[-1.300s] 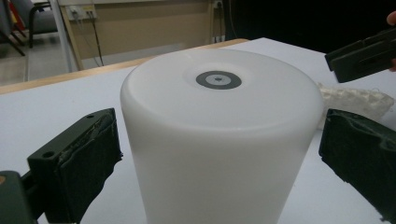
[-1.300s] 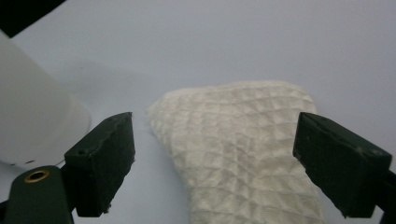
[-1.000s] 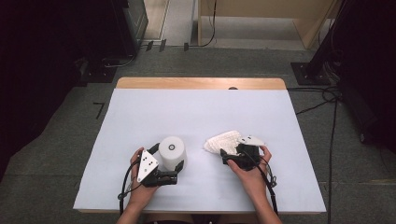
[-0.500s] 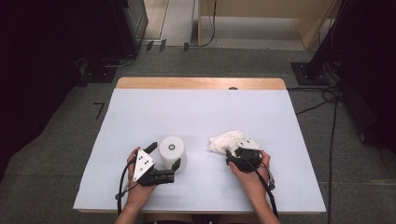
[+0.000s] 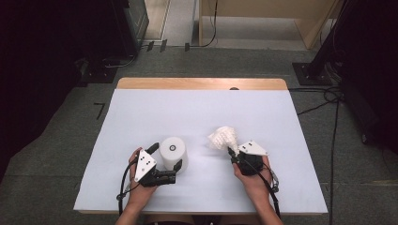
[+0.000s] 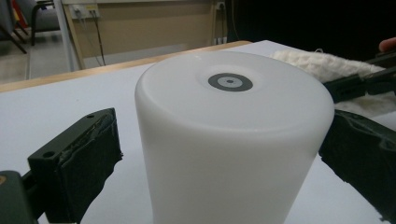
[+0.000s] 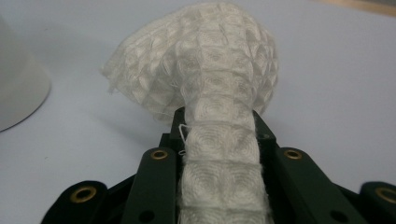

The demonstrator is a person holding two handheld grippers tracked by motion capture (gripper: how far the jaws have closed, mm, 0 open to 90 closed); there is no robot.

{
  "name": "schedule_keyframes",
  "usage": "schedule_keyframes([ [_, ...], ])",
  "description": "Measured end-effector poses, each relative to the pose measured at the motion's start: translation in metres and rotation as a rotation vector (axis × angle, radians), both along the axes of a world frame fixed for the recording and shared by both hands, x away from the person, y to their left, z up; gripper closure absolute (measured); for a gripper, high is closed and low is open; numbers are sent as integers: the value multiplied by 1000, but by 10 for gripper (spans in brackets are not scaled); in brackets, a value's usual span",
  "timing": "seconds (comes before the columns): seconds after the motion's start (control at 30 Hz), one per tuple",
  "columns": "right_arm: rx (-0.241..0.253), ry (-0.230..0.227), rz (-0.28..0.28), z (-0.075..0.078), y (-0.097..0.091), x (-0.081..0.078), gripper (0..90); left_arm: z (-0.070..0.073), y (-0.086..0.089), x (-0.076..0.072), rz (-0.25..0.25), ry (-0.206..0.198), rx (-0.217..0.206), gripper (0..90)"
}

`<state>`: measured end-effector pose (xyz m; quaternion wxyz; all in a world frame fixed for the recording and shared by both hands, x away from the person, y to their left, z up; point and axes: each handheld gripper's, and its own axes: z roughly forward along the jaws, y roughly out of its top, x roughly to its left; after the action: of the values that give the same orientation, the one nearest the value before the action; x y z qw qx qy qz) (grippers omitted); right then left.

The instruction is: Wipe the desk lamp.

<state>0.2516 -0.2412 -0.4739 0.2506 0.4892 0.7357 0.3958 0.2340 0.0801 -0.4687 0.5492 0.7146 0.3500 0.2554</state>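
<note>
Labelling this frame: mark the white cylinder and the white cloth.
white cylinder (image 5: 173, 151): high view, on its flat top.
white cloth (image 7: 205, 74): right gripper view, on the bunched part beyond the jaws.

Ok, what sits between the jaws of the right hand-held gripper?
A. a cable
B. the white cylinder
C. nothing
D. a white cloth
D: in the right gripper view the right hand-held gripper has just been closing and now pinches the white cloth, which bunches up beyond its jaws.

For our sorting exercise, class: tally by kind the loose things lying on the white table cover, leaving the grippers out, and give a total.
White cylinder: 1
White textured cloth: 1
Total: 2
</note>
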Motion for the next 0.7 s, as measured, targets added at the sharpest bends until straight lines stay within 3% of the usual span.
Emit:
schedule_keyframes([
  [0.07, 11, 43, 9, -4, 2, 2, 660, 0, 0, 0, -3, -1, 5, 0],
  [0.13, 11, 110, 33, -10, 2, 7, 546, 0, 0, 0, -2, 0, 5, 0],
  [0.2, 30, 142, 56, -12, 1, 8, 447, 0, 1, 1, 0, 1, 6, 0],
  [0.4, 86, 51, 101, 17, 4, -1, 189, 0, 1, 1, -2, 2, 0, 0],
  [0.53, 120, 1, 83, 28, 10, -4, 155, 0, 0, 0, -5, -1, 1, 0],
  [0.6, 100, 11, 24, 23, 12, 0, 154, 1, -1, 0, -7, -1, 2, 0],
  [0.7, 69, 69, -52, 6, 12, 9, 155, 1, -1, 0, -6, -2, 2, 0],
])
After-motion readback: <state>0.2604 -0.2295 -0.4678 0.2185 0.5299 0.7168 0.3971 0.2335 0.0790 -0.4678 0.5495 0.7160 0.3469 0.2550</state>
